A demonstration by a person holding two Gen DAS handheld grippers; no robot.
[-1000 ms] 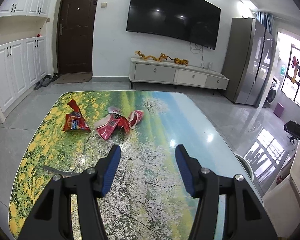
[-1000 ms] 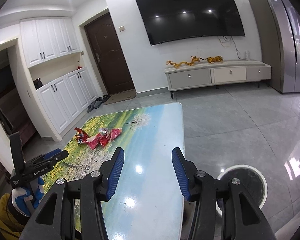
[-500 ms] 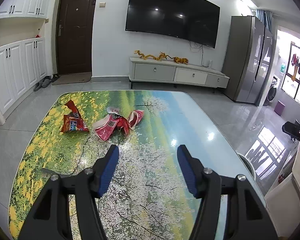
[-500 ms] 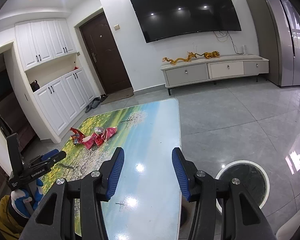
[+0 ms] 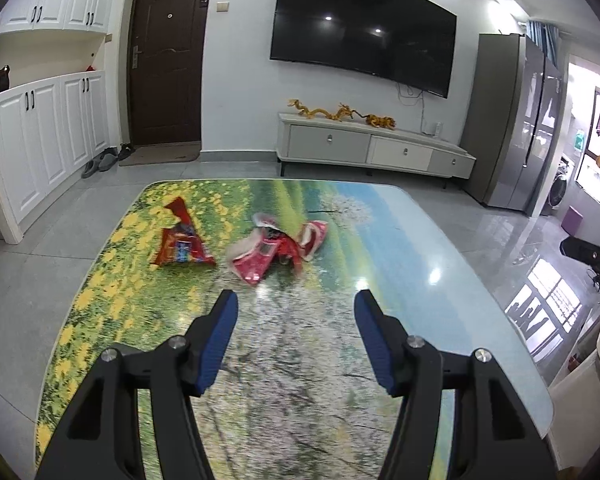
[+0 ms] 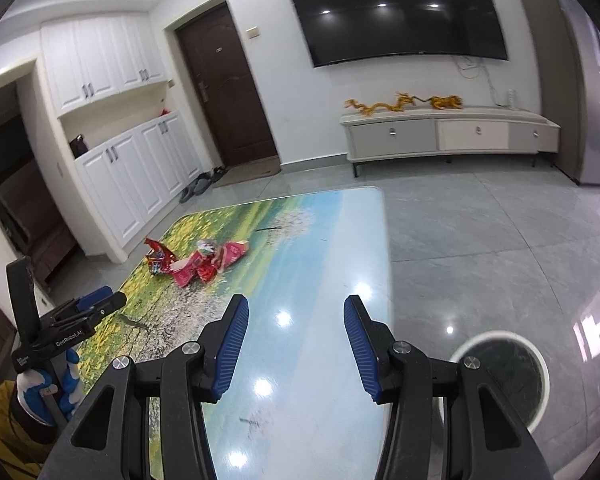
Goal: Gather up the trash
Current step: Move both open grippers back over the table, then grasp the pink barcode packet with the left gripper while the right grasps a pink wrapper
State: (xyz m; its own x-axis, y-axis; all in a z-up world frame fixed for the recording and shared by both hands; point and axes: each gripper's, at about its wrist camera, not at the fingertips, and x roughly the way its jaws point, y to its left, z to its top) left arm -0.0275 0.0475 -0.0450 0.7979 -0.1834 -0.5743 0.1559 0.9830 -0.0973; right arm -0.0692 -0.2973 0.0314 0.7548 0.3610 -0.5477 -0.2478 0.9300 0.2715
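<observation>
wrappers blurred; print illegible

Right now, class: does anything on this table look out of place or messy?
Yes. Torn, crumpled red snack wrappers and a separate red packet lie strewn on the far left part of the table. Nothing else on it looks odd.

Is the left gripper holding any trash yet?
No. The left gripper is open, nothing between its pads; both wrappers lie on the table ahead.
</observation>
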